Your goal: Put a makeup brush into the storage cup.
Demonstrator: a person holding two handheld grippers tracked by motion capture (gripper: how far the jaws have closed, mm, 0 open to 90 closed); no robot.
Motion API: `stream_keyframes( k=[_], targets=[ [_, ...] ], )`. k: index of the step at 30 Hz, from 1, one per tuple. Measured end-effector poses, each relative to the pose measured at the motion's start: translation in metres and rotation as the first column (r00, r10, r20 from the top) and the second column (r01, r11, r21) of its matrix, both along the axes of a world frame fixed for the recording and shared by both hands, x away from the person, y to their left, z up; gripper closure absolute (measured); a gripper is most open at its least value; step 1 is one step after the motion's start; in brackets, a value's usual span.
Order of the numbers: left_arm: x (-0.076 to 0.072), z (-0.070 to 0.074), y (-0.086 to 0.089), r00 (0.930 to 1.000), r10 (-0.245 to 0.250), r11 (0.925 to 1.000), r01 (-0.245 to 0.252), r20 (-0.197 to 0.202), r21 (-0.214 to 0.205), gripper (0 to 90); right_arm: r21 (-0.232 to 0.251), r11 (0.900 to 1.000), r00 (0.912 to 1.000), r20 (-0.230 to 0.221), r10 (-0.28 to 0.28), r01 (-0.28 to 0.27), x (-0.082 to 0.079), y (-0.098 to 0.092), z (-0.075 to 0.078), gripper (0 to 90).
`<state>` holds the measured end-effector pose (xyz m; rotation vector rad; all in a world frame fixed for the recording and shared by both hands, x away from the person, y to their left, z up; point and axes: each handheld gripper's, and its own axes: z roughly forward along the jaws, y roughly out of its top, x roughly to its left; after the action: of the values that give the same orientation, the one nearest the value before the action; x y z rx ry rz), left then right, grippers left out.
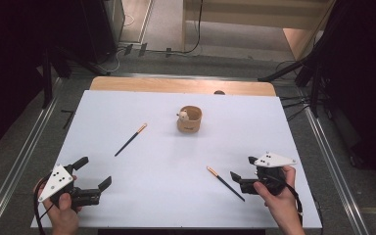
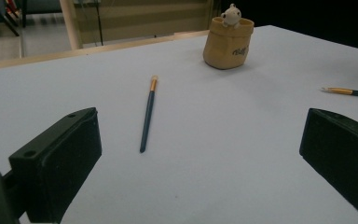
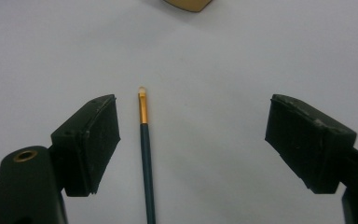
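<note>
Two dark blue chopsticks with gold ends lie on the white table. One chopstick (image 1: 130, 139) (image 2: 148, 114) rests left of centre, ahead of my left gripper (image 1: 95, 171) (image 2: 199, 130), which stands open and empty at the near left corner. The other chopstick (image 1: 225, 182) (image 3: 144, 149) (image 2: 349, 92) lies at the near right. My right gripper (image 1: 242, 168) (image 3: 193, 121) is open, its jaws on either side of that chopstick's gold end. The stick runs close by the left jaw in the right gripper view, and neither pad presses on it.
A tan pouch-like cup (image 1: 190, 120) (image 2: 227, 44) (image 3: 189, 4) with a small white figure in it stands at the table's middle back. A wooden strip (image 1: 181, 85) edges the far side. The table's front edge (image 1: 176, 227) runs just below both hands.
</note>
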<state>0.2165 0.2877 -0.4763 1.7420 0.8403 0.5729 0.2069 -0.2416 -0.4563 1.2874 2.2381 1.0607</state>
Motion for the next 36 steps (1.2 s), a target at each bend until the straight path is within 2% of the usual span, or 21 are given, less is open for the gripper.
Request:
stream_keyframes(
  k=[11,20,21,28,31,36],
  targets=[
    [0.000,0.000,0.000,1.0000,-0.002,1.0000,0.002,-0.002,-0.003,0.0,-0.064,0.9960,0.9969,-0.052,0.059,-0.062,0.012,0.018,0.002,18.9],
    [0.000,0.000,0.001,1.0000,-0.003,1.0000,0.003,-0.004,-0.005,0.0,-0.118,0.9864,0.9894,-0.102,0.103,-0.115,0.021,0.031,0.003,19.6],
    [0.000,0.000,0.001,1.0000,-0.005,1.0000,0.005,-0.004,-0.005,0.0,-0.127,0.9836,0.9862,-0.122,0.112,-0.128,0.023,0.034,0.002,19.7],
    [0.000,0.000,0.001,1.0000,-0.009,0.9999,0.009,-0.004,-0.007,0.0,-0.182,0.9706,0.9767,-0.175,0.125,-0.157,0.029,0.048,-0.004,23.4],
    [0.000,0.000,0.001,0.9999,-0.013,0.9999,0.013,-0.005,-0.006,0.0,-0.190,0.9647,0.9701,-0.195,0.145,-0.182,0.031,0.053,-0.006,23.6],
    [0.000,0.001,0.002,0.9998,-0.018,0.9998,0.018,-0.003,-0.004,0.0,-0.204,0.9606,0.9662,-0.214,0.144,-0.189,0.034,0.058,-0.005,24.2]
  ],
)
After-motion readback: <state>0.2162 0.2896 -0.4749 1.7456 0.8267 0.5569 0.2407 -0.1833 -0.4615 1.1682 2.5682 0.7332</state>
